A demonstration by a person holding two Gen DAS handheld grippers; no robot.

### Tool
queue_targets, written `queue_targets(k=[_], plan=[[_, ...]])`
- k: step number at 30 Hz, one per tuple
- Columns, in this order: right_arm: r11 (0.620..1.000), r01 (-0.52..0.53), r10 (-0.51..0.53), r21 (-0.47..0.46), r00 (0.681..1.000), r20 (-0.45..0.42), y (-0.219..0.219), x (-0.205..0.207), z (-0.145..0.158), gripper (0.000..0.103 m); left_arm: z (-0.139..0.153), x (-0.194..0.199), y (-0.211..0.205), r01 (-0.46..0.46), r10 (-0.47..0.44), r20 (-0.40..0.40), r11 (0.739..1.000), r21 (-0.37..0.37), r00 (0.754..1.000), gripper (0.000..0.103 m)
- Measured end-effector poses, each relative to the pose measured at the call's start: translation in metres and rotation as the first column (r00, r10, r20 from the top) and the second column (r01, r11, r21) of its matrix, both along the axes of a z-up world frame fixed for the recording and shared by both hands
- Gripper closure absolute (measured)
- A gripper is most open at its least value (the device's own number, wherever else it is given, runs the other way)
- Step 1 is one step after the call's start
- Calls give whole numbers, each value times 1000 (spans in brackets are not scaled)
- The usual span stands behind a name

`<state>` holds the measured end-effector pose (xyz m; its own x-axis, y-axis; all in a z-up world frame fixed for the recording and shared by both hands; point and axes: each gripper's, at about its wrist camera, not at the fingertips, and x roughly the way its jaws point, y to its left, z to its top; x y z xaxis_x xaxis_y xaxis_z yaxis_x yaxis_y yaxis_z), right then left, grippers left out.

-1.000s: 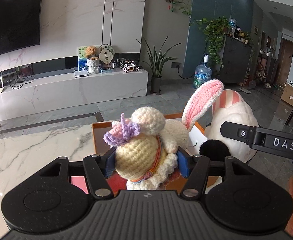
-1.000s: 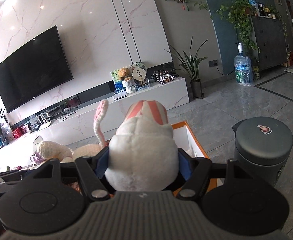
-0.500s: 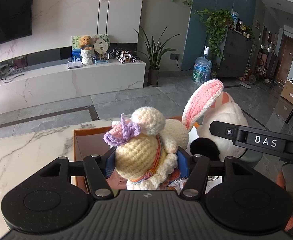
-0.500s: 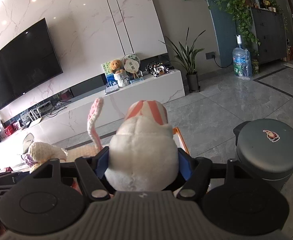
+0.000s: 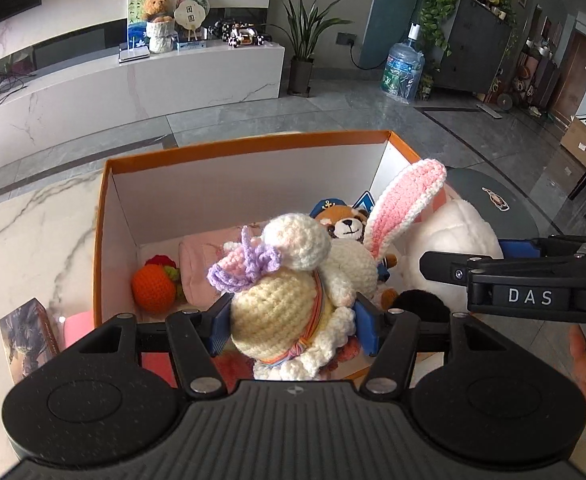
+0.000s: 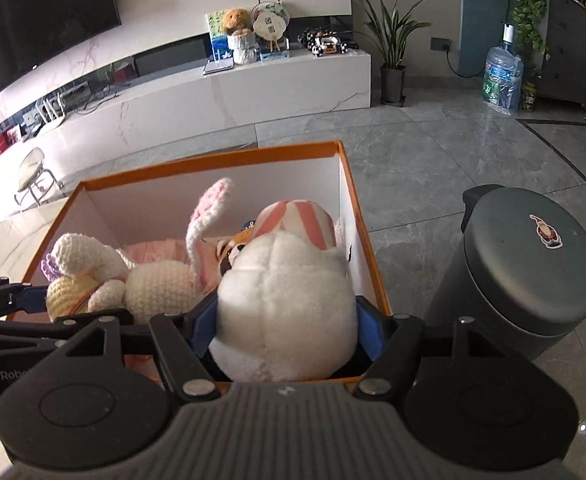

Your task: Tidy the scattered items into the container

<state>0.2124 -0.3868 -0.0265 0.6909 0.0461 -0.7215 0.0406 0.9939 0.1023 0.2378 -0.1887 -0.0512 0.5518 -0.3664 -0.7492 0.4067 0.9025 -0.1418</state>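
Left gripper (image 5: 293, 322): its blue pads are pressed into the yellow body of the crochet bunny (image 5: 281, 300), so it is clamped on that toy, which hangs over the near half of the box (image 5: 249, 146).

Right gripper (image 6: 287, 328): closed tight around the white plush toy (image 6: 289, 300), held above the box's near right corner, just inside the orange rim.

Box contents: an orange crochet fruit (image 5: 153, 288) at the left wall, a pink pouch (image 5: 205, 260) along the back, and a small fox toy (image 5: 343, 224) toward the right wall; the floor of the box is already fairly crowded.

Risk, collision: both toys sit close together over the same box, and the right gripper's arm crosses just beside the bunny; letting go at once could make the toys bump and one roll outward.

Risk, spill over the rim: the plush toy is bulky and sits nearest the right wall of the box; dropped from this spot it might catch the rim and tip out toward the grey bin (image 6: 525, 276) beside the box.

Risk, snag: the bunny's long pink ear (image 5: 405, 196) stands up against the plush toy and its loose yarn could catch on a pad as the jaws part.

Risk, box shift: pushing a toy down onto the pile could slide the light box along the marble table (image 5: 25, 232).
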Motion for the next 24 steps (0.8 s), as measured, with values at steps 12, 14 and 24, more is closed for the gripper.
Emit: queue_targets(k=[12,14,24], plan=[[990,-105,89,-96,983,-159,11,21,-8,29,-9,8,-8,-24,26,-44,999,45,999,30],[988,-111,93,-104,982,-162,13,20,-8,28,-10,8,-6,-28,30,-40,999,47,999,29],[978,-128,101,-162,981,-168,23,16,-1,24,-8,7,1,-35,35,-35,999,19,999,25]])
